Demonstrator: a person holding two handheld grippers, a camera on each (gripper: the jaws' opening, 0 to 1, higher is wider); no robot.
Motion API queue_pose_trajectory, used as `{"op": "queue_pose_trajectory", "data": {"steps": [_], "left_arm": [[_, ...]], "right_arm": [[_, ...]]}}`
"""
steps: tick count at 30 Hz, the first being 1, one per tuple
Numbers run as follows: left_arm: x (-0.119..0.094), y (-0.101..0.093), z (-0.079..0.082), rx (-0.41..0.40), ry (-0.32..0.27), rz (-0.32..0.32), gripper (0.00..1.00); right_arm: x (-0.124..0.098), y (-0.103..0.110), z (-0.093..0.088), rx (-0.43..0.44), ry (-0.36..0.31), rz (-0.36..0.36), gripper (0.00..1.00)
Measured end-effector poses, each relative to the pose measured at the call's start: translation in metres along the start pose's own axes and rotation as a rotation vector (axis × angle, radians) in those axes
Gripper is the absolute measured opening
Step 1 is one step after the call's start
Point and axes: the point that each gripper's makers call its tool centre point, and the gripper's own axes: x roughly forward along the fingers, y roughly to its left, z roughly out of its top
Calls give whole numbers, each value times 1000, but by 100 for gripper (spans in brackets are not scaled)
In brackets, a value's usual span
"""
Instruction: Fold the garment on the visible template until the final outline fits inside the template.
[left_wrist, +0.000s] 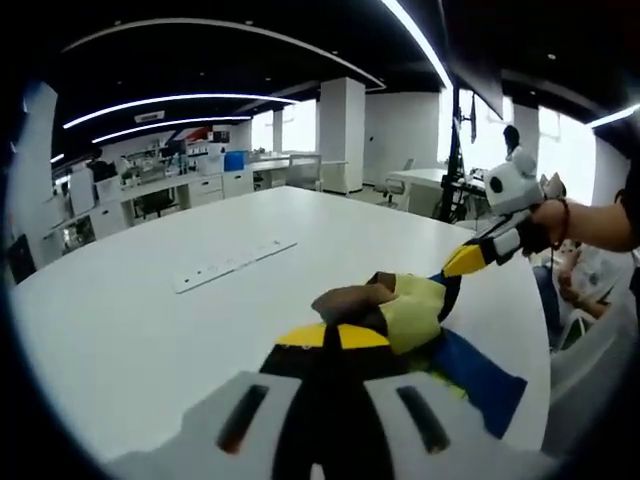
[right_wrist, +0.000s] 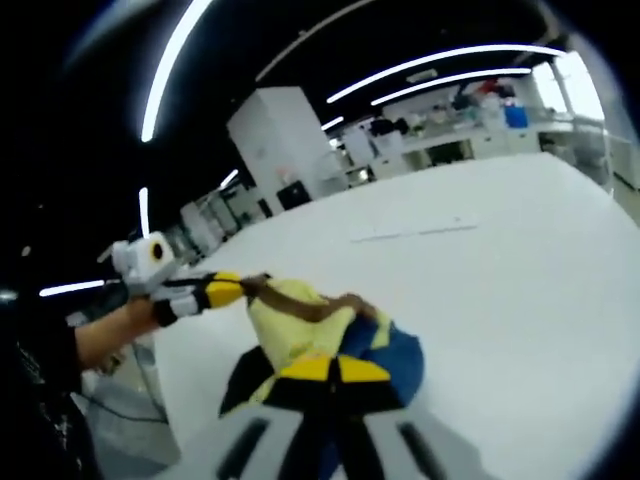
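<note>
A bunched garment (left_wrist: 418, 312) of yellow, blue and brown cloth hangs between the two grippers above the white table (left_wrist: 130, 330). My left gripper (left_wrist: 335, 335) is shut on its near edge, yellow jaw tips pressed together over the cloth. From the right, my right gripper (left_wrist: 467, 260) pinches a dark corner of the same cloth. In the right gripper view the garment (right_wrist: 300, 325) lies just beyond the right gripper (right_wrist: 335, 370), which is shut on it, and the left gripper (right_wrist: 228, 290) holds a brown edge at the left.
A long pale strip (left_wrist: 235, 265) lies flat on the table beyond the garment, also seen as a thin line (right_wrist: 415, 235). A person's hand (left_wrist: 548, 225) holds the right gripper. A white pillar (left_wrist: 342, 135) and desks with equipment (left_wrist: 185, 180) stand behind the table.
</note>
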Motion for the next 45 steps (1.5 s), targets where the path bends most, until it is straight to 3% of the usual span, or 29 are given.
{"op": "queue_pose_trajectory", "data": {"steps": [11, 18, 21, 26, 33, 37, 45], "left_arm": [[-2, 1, -4, -1, 13, -2, 0], [-2, -1, -2, 2, 13, -5, 0], [-4, -2, 0, 6, 12, -4, 0], [-8, -3, 8, 8, 4, -9, 0], [-15, 4, 33, 16, -47, 11, 0], [-17, 18, 48, 18, -84, 40, 0], [-2, 58, 65, -4, -118, 134, 0]], "right_arm": [[0, -13, 0, -77, 36, -36, 4], [7, -12, -10, -75, 87, -9, 0], [8, -14, -8, -62, 77, -7, 0], [3, -16, 13, -34, 11, 3, 0], [-7, -12, 44, -114, -24, -19, 0], [-9, -21, 64, -163, -53, -56, 0], [2, -51, 102, -171, -97, -138, 0]]}}
